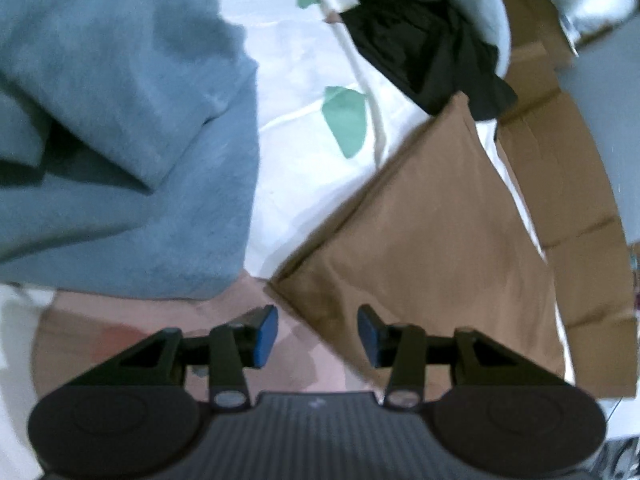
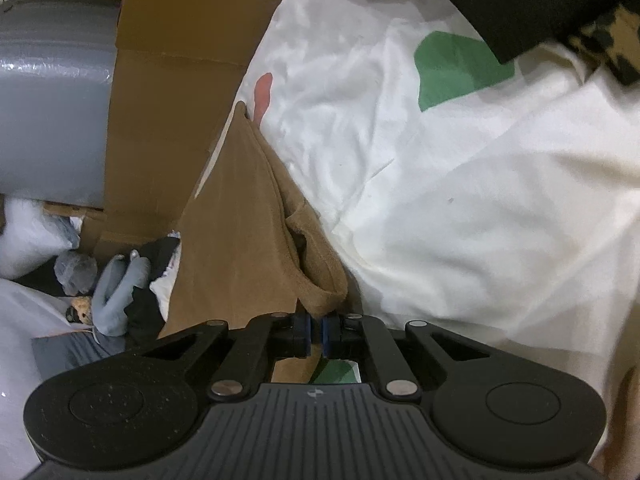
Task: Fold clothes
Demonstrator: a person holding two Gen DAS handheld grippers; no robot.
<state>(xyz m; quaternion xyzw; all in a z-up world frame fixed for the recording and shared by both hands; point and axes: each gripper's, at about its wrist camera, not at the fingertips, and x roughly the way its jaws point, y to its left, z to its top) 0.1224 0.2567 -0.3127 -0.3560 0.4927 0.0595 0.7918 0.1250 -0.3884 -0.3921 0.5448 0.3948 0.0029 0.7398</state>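
Note:
A brown cloth (image 1: pixel 432 232) lies folded flat on the white patterned sheet (image 1: pixel 308 176), its near corner just ahead of my left gripper (image 1: pixel 318 334). That gripper's blue pads stand apart, nothing between them, over the corner's edge. In the right wrist view the same brown cloth (image 2: pixel 248 216) runs along the sheet's left edge. My right gripper (image 2: pixel 316 334) is shut on a folded corner of it, the fabric pinched between the blue pads.
A blue-grey fleece garment (image 1: pixel 120 140) is heaped at the left of the sheet. A black garment (image 1: pixel 424 40) lies at the far side. Cardboard (image 2: pixel 168 100) and a grey wrapped bundle (image 2: pixel 52 92) border the bed, with a pile of clothes (image 2: pixel 116 280) below.

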